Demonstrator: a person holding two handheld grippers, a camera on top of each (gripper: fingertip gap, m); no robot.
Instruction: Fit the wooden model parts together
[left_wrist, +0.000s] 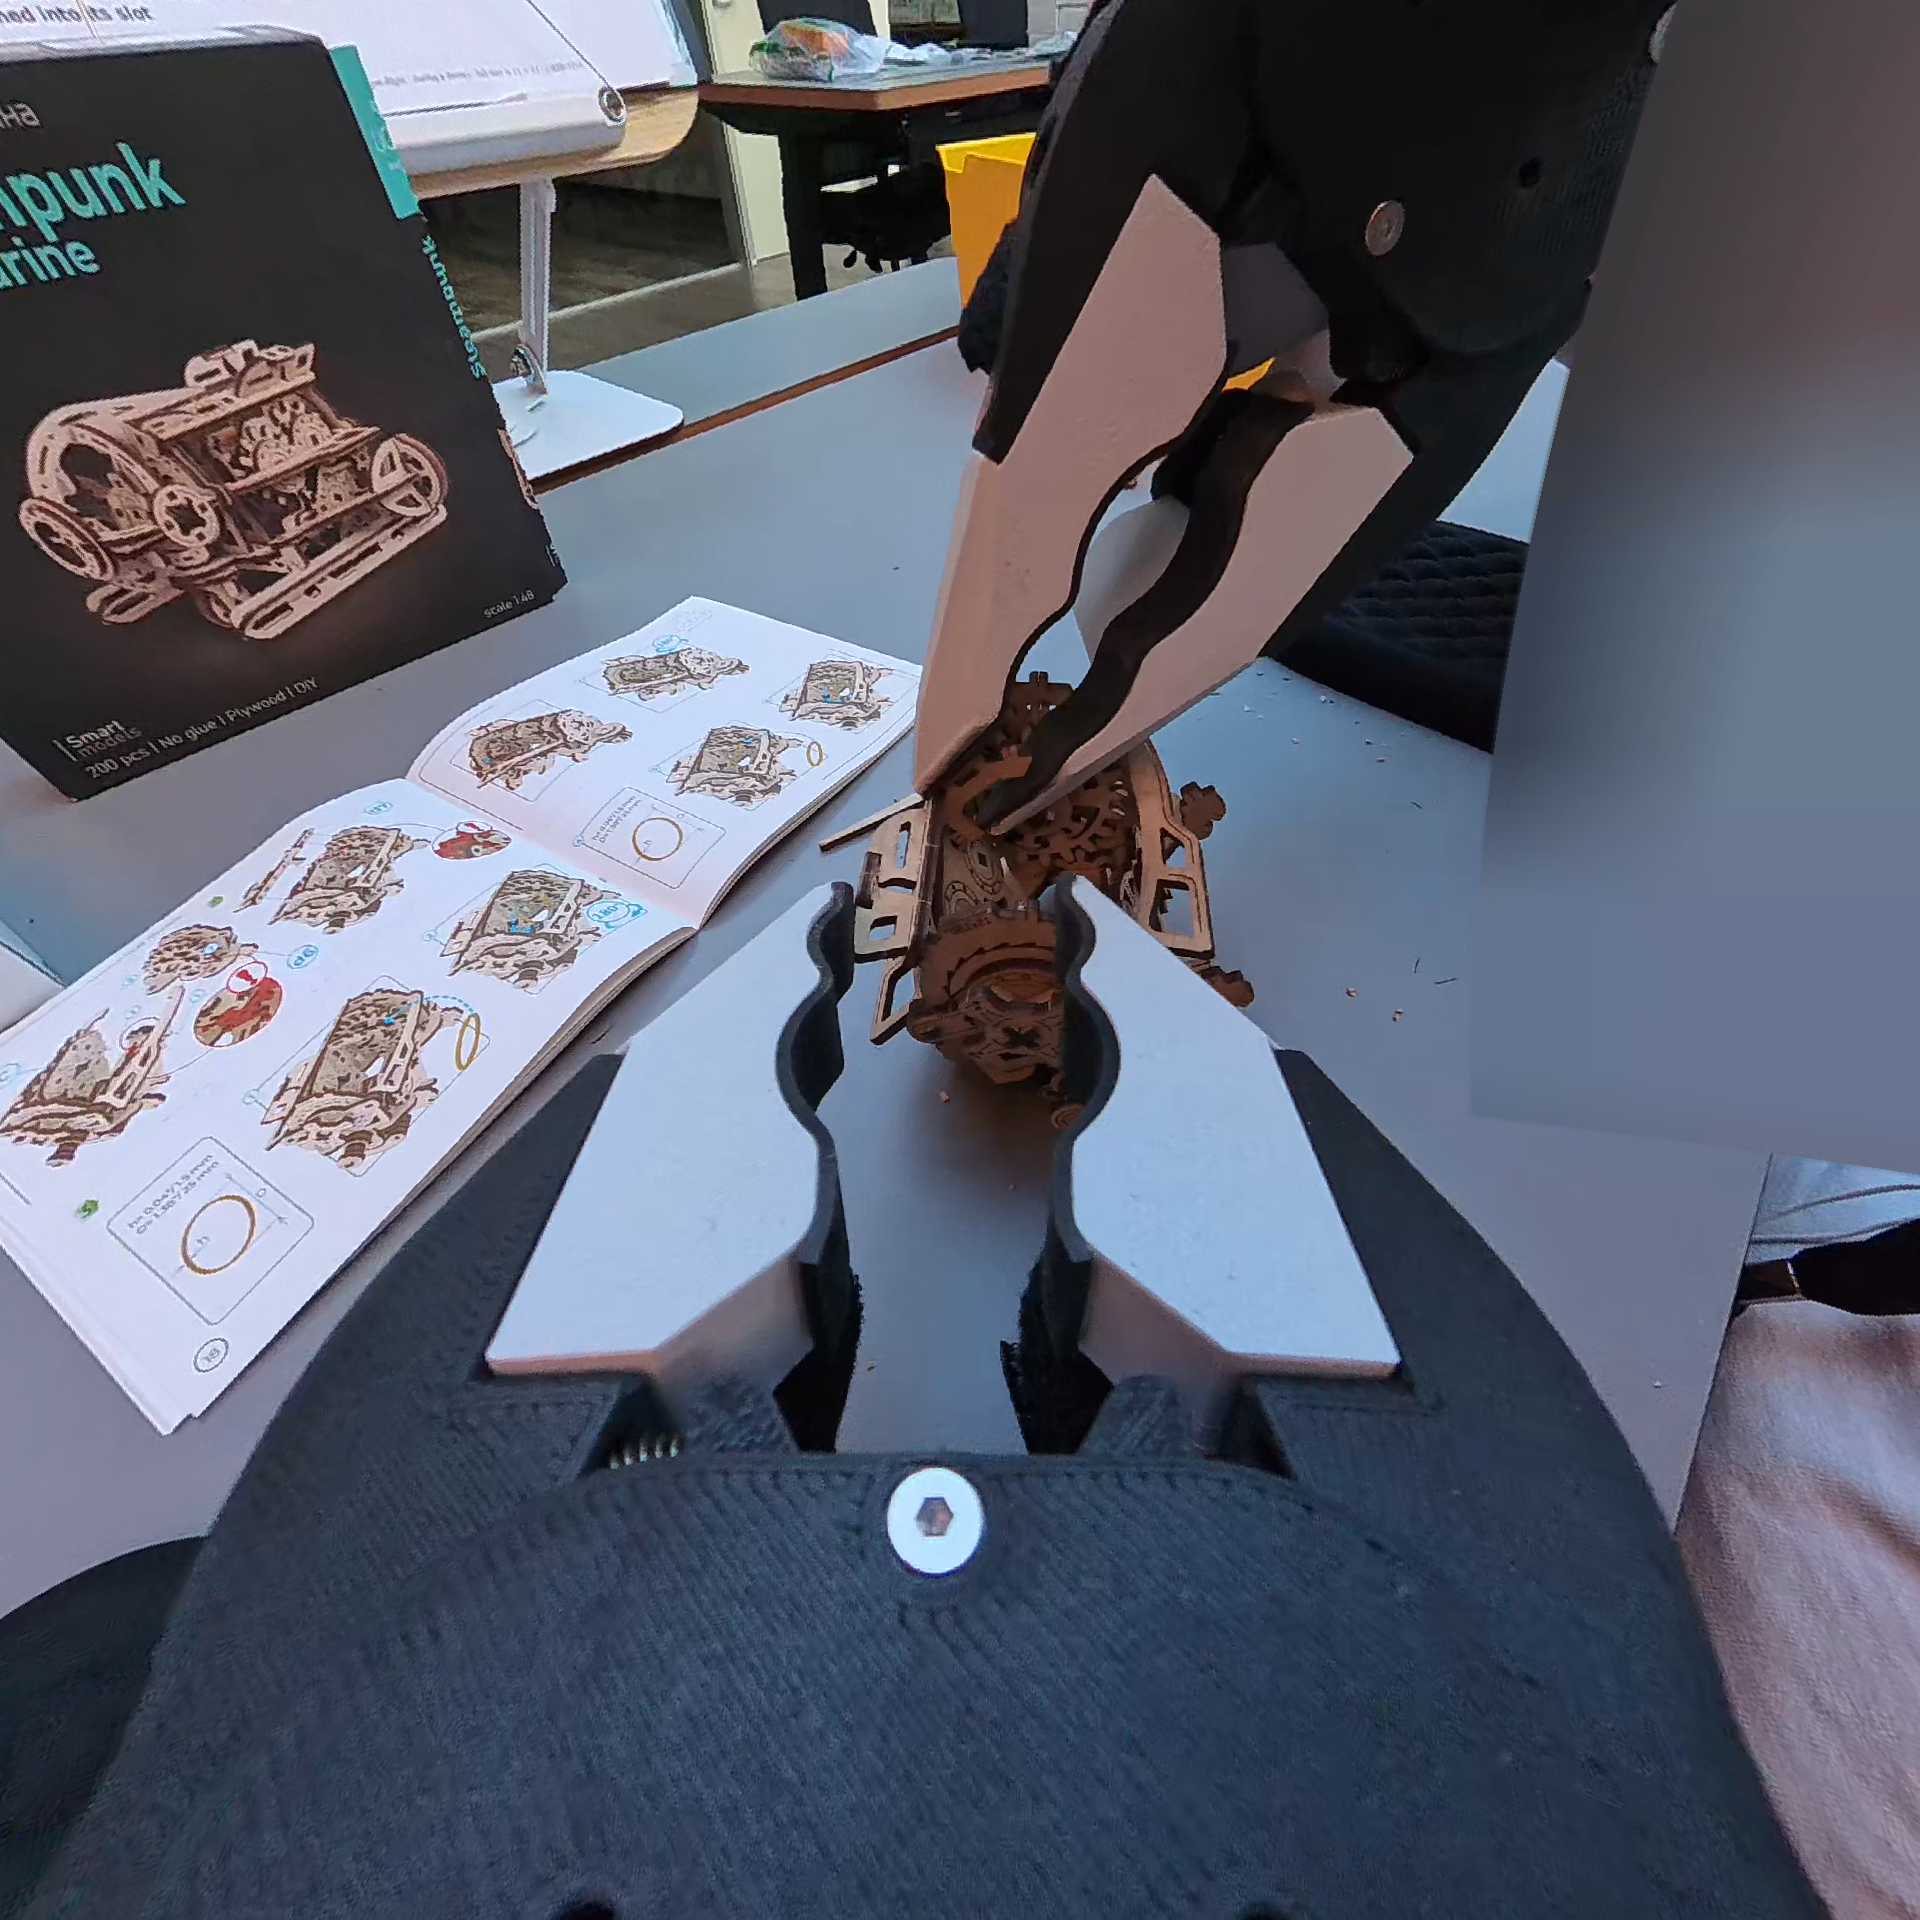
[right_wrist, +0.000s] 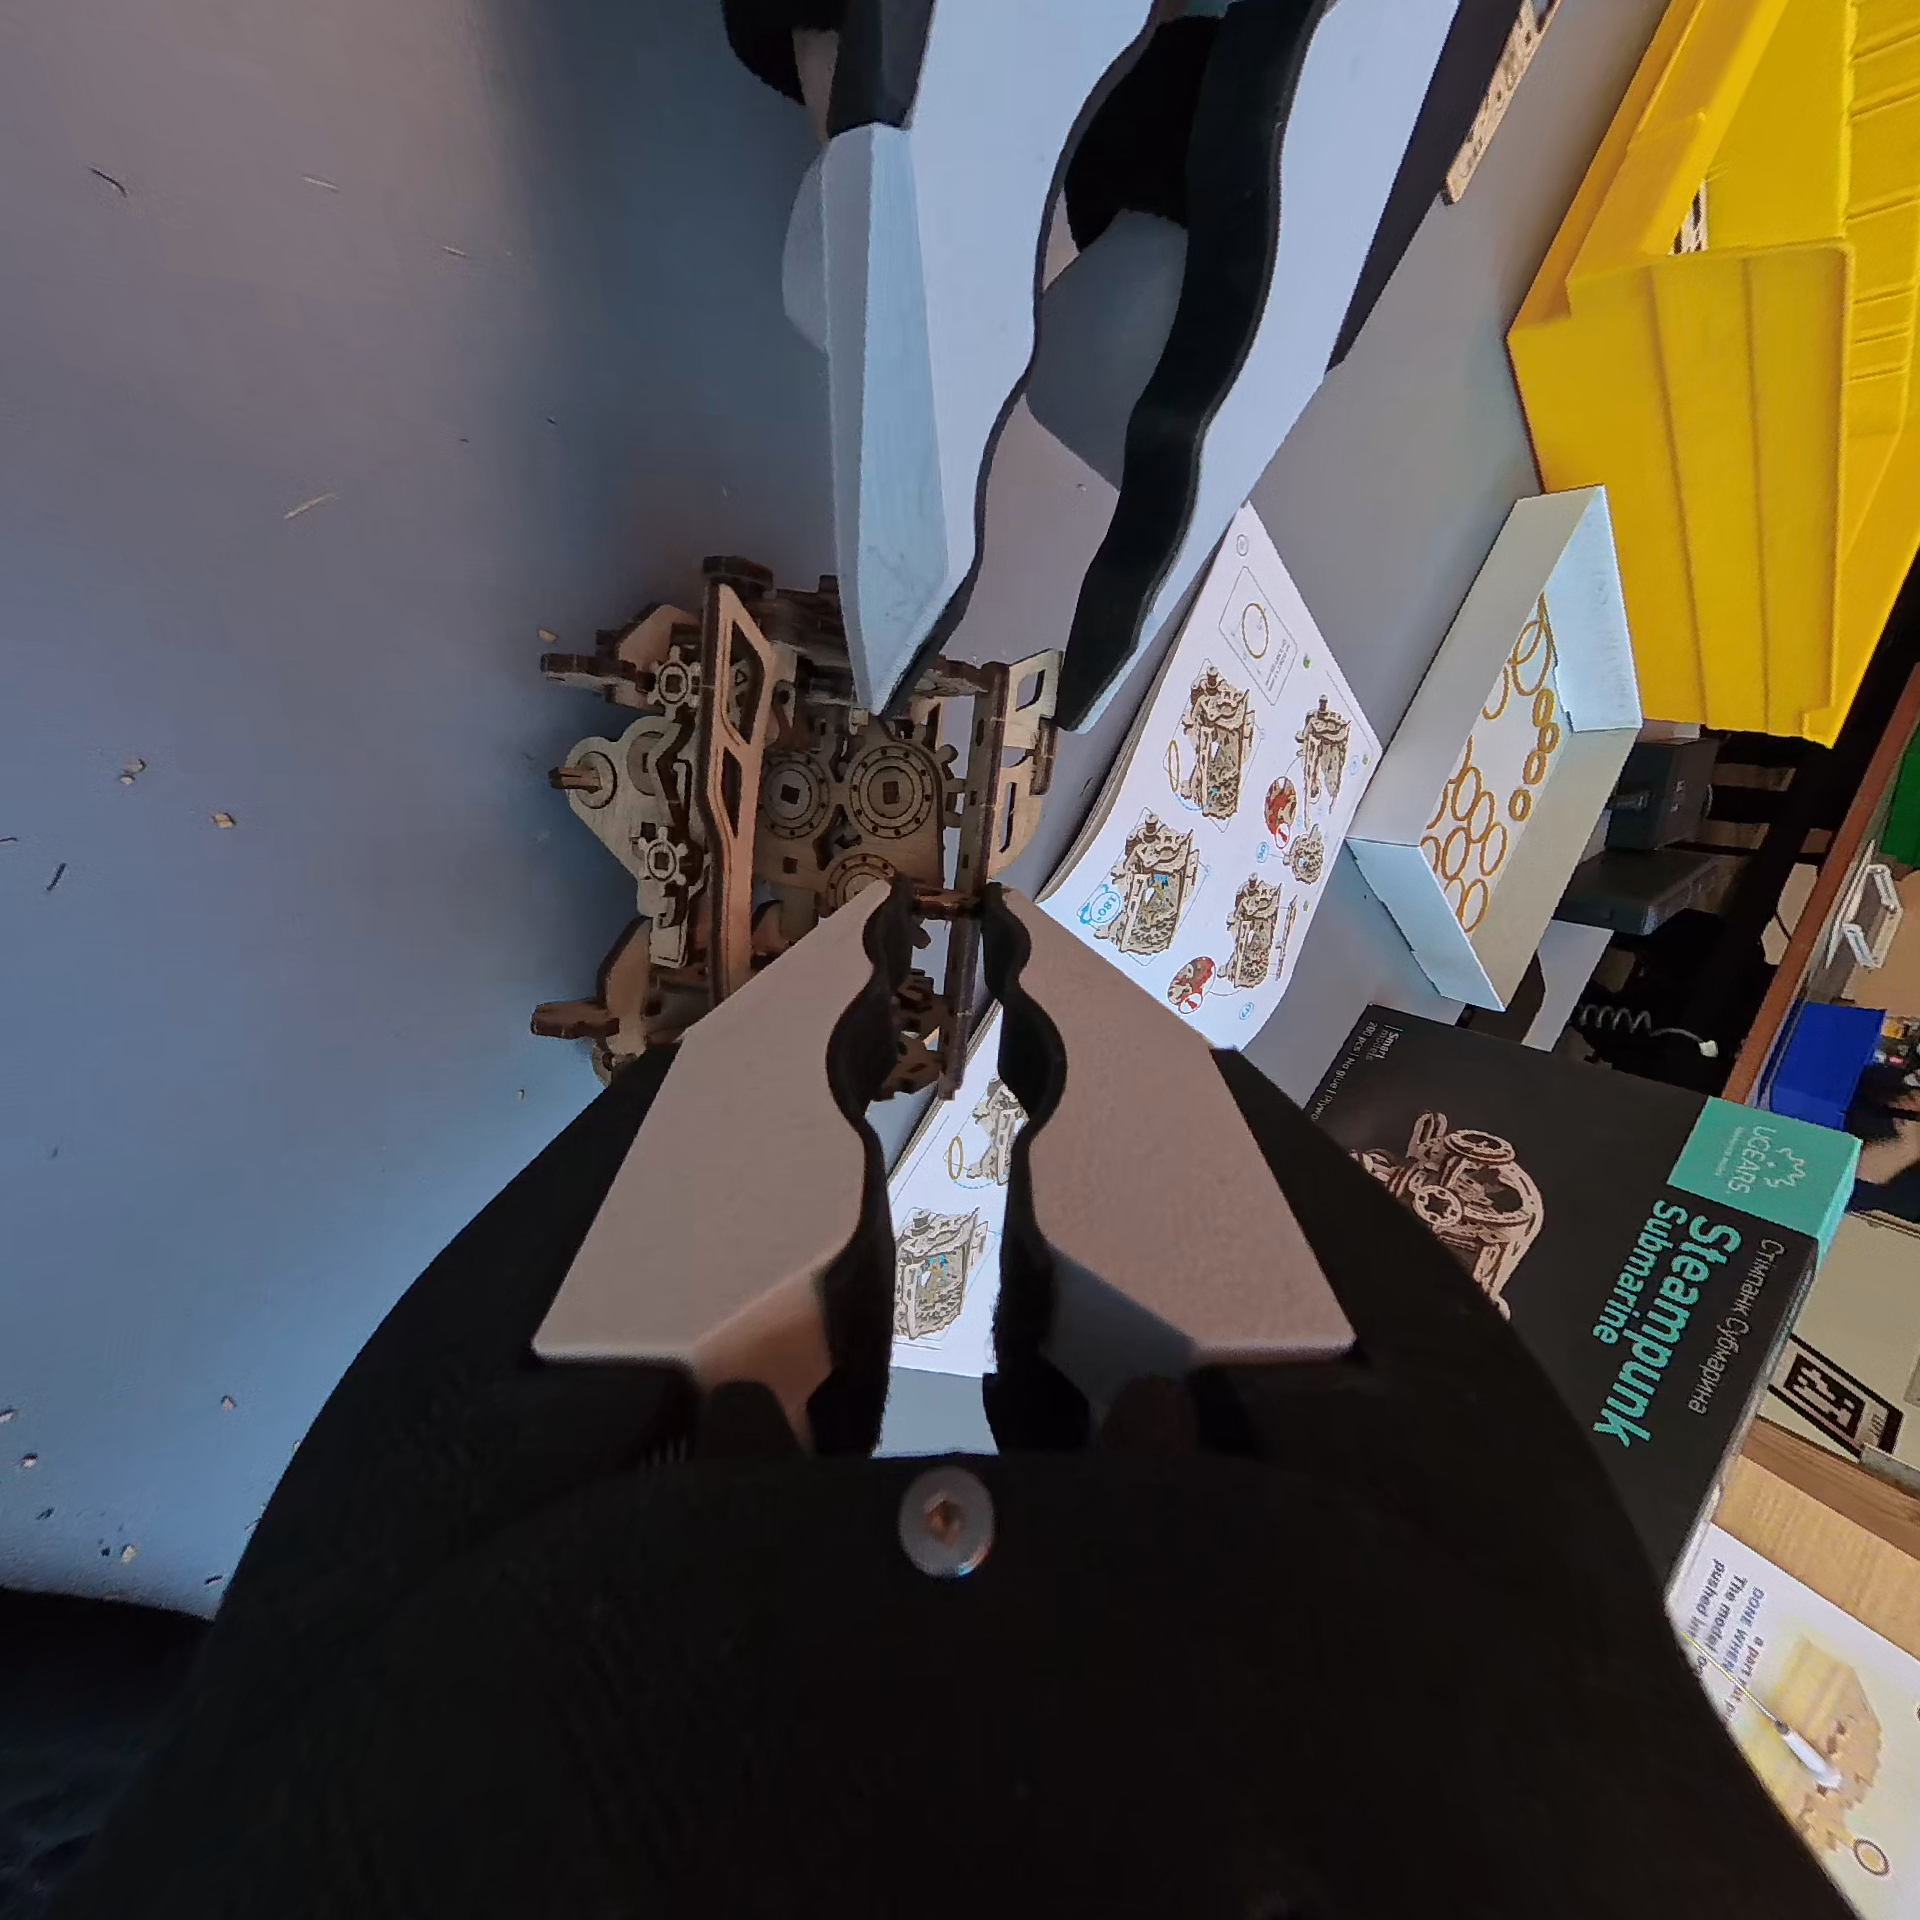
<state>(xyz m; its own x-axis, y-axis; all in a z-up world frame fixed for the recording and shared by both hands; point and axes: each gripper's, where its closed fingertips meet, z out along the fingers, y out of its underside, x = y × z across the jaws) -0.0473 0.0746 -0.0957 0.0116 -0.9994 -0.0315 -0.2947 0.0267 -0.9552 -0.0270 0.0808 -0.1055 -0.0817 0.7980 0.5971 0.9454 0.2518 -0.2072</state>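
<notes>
- The left gripper (left_wrist: 948, 914) is spread wide. One fingertip touches or nearly touches the near end of the wooden model (left_wrist: 1039, 914), and it clamps nothing. In the right wrist view its fingers straddle a brace on the model's edge.
- The right gripper (left_wrist: 961, 800) comes down from above and pinches a small wooden part (right_wrist: 940, 902) at the model's top, its jaws nearly together on it.
- The model rests on the grey table (left_wrist: 790, 488), just right of the open instruction booklet (left_wrist: 416, 935).
- Step in hand, as I judge it: seating that small piece into the gear frame while the left claw steadies the body.
- Next move likely calls for a firmer brace from the left gripper, then a short, straight push along the slot. Thin plywood tabs could snap if twisted.
- Left to right around it: the kit box (left_wrist: 229, 395) stands upright at far left, the booklet lies in front of it, and a yellow bin (left_wrist: 982, 197) sits behind the right gripper.
- The right wrist view also shows a white tray of rubber rings (right_wrist: 1496, 790) beyond the booklet.
- Wood crumbs dot the table. The booklet's edge lies near the model and could catch a sliding fingertip.
</notes>
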